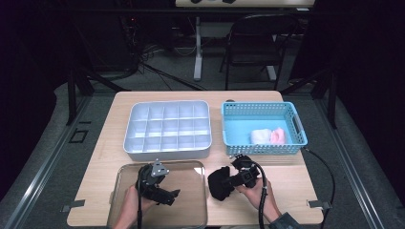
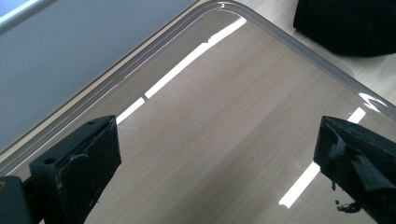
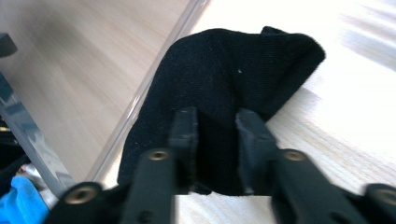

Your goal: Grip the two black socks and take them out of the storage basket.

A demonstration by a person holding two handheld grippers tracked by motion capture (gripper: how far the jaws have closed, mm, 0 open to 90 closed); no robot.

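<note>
At the left of the wooden surface (image 1: 98, 157), bare wood runs down to the near edge beside a clear tray (image 1: 191, 200), which sits against the front edge with its far rim just short of the grey compartment box (image 1: 167, 129). The left tool (image 1: 168, 196) hovers over the tray's bare floor, held in the left hand (image 1: 131, 202) that comes in from the near edge; in the left gripper view its jaws stand wide apart with nothing between them, and the tray's rounded corner (image 2: 219, 7) curves ahead.

Just right of the tray lies a black cloth (image 1: 220, 182), a soft knitted piece, bunched and folded over itself, on bare wood beside the tray's right rim. The right tool (image 1: 231, 180) points left into it, gripped by the right hand (image 1: 255, 191) with its cable looping back over the wrist. In the right gripper view the jaws sit narrowly spaced with a fold of the black cloth (image 3: 224, 93) between them, pads pressing the fabric.

Farther right and back stands a blue basket (image 1: 298, 124) holding a pale bundle (image 1: 270, 136); open wood lies before it to the right edge.
</note>
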